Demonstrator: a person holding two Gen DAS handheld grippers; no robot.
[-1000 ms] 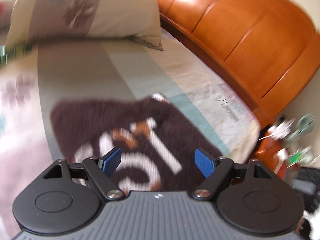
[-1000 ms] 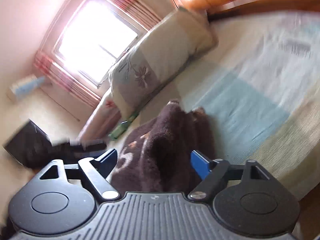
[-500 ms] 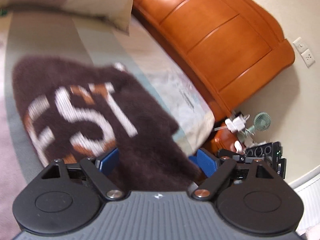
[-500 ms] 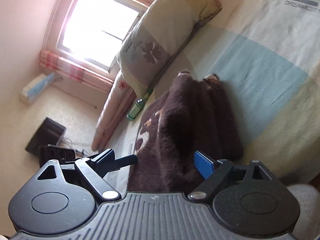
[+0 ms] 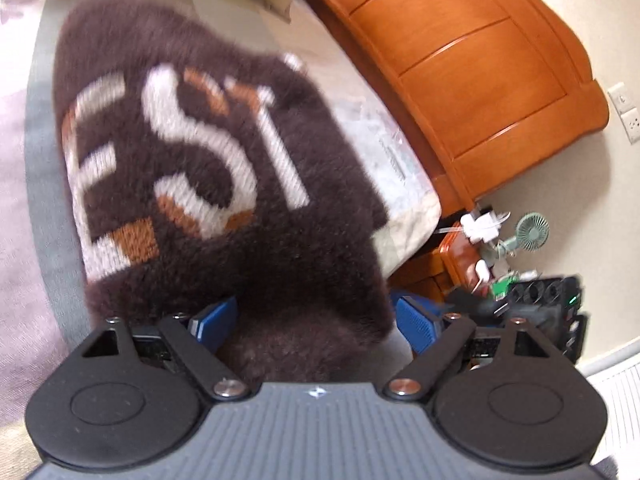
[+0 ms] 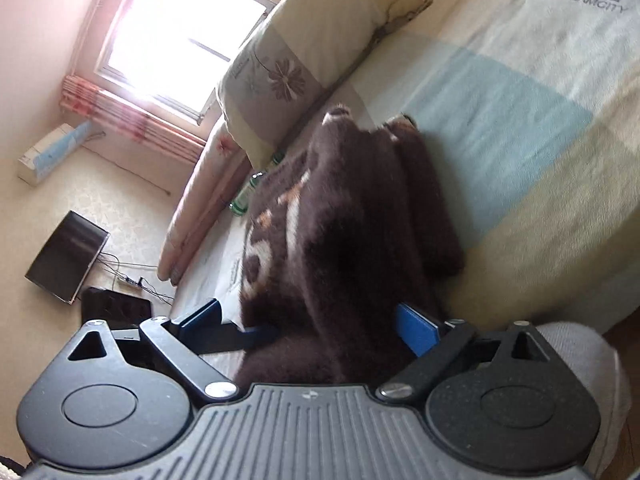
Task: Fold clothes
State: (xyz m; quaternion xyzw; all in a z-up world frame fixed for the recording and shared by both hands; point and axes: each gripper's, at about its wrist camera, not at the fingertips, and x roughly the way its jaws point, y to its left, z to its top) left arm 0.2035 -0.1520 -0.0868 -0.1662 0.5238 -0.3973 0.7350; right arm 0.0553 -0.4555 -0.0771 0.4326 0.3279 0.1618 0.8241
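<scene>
A dark brown fuzzy sweater (image 5: 224, 160) with white and orange letters lies on the bed, folded into a narrow shape. In the left wrist view its near hem runs between the blue pads of my left gripper (image 5: 314, 320), whose jaws stand wide and do not squeeze it. In the right wrist view the sweater (image 6: 340, 248) shows its folded side layers. Its near end sits between the fingers of my right gripper (image 6: 308, 326), whose jaws are opening around the cloth without pressing it.
The bed sheet (image 6: 500, 140) has pale blue and cream patches. A flowered pillow (image 6: 312, 48) lies beyond the sweater, with a green bottle (image 6: 244, 200) beside it. An orange wooden headboard (image 5: 460, 60), a nightstand (image 5: 452, 256) with a small fan (image 5: 532, 232) and black equipment (image 5: 552, 300) stand past the bed edge.
The left gripper dropped toward the sweater, whose hem now lies between its pads. The right gripper's jaws spread wider and it edged closer to the cloth.
</scene>
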